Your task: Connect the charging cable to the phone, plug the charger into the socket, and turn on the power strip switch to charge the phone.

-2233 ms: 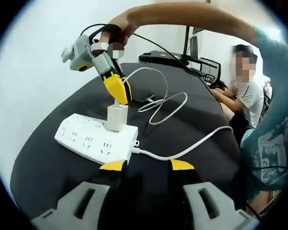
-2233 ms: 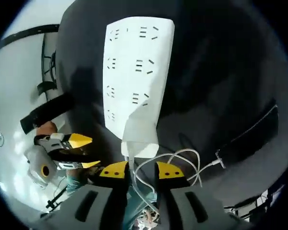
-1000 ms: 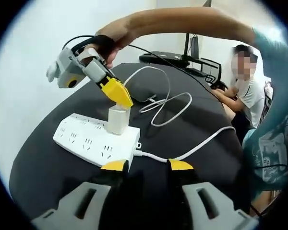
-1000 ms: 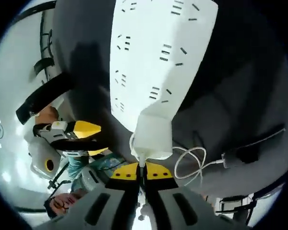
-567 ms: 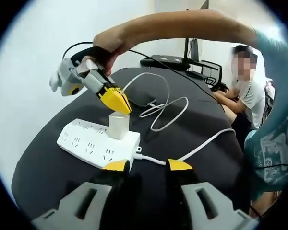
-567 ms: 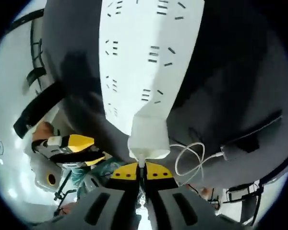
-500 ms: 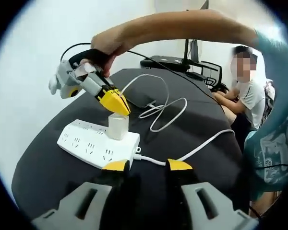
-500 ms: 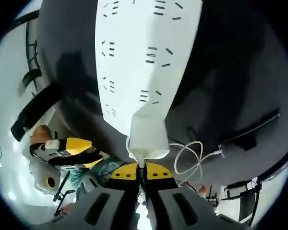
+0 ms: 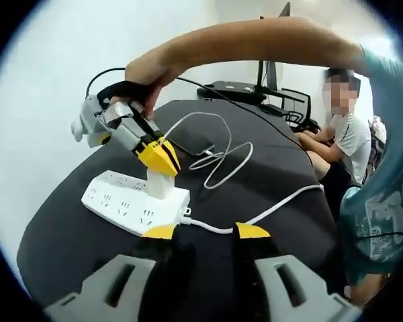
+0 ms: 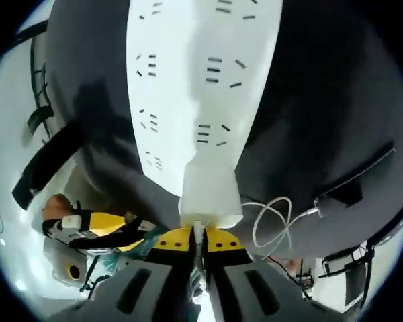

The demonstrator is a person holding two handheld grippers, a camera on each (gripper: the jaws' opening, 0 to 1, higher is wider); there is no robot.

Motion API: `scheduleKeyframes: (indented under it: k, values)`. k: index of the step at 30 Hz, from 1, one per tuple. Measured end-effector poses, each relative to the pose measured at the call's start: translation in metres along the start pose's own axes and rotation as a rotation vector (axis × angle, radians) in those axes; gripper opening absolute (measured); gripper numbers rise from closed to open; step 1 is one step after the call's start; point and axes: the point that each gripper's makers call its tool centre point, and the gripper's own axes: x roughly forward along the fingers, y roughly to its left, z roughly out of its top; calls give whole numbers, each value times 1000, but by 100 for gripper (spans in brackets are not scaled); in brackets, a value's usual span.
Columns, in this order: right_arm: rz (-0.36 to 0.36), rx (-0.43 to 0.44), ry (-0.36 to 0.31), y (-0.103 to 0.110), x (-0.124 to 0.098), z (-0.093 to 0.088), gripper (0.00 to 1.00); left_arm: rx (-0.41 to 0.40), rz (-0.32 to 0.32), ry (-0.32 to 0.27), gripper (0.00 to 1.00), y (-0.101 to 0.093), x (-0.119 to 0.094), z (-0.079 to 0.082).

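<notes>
1. One right gripper (image 9: 160, 159), jaws closed on the charging cable (image 9: 218, 151), presses the charger (image 9: 158, 184) into the power strip (image 9: 131, 204).
2. Left gripper (image 9: 206, 232) hangs open nearby on the black table (image 9: 269, 181); phone (image 10: 341, 193) beyond.

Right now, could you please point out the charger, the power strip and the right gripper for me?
charger (image 10: 210, 198): right gripper view, on its white body.
power strip (image 9: 117, 199): left gripper view, on its top face with the sockets.
right gripper (image 9: 159, 159): left gripper view, at its yellow tips above the charger.
</notes>
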Motion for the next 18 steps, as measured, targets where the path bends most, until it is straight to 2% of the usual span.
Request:
scheduleKeyframes:
  k: [2,3,4,5,6,7,8,9,10,11,12,13,14,15,16,17,18]
  values:
    - [-37,30,-31,-3,4,2,10,7,2,15,28,0,-1,-3]
    - [-91,159,-37,-6,3,5,15,5,5,28,28,1,-2,-6]
    - [-71,116,-15,-8,-1,4,15,3,7,37,28,1,-5,-8]
    - [-102,138,-24,-13,-1,0,9,3,10,39,28,2,-7,-9]
    - [-105,109,-12,-16,-6,5,9,-4,17,34,28,3,-10,-9]
    - [-103,67,-30,-17,-10,9,8,-10,17,28,28,0,-12,-9]
    - [-70,62,-74,-9,-8,10,7,-18,19,16,28,-1,-15,-9]
    - [-65,45,-84,-8,-11,11,6,-28,30,6,28,1,-16,-9]
    - [-89,56,-112,-11,-16,14,7,-31,78,-6,28,8,-15,-8]
    - [-88,33,-128,-12,-18,16,7,-28,90,-12,28,10,-15,-8]
    - [-99,14,-147,-15,-18,18,7,-24,145,-53,29,21,-10,-2]
    - [-119,15,-154,-15,-17,15,8,-27,174,-85,29,25,-7,0]
    - [-138,35,-159,-19,-17,15,10,-18,173,-96,28,25,-2,0]
    - [-154,84,-143,-22,-16,11,14,-25,180,-101,29,27,3,-2]
    - [-142,84,-132,-22,-15,9,18,-39,183,-111,28,29,7,-2]
    - [-147,79,-106,-25,-15,2,18,-50,170,-116,28,27,11,-4]
    - [-149,75,-109,-25,-15,1,18,-55,159,-108,28,26,14,-6]
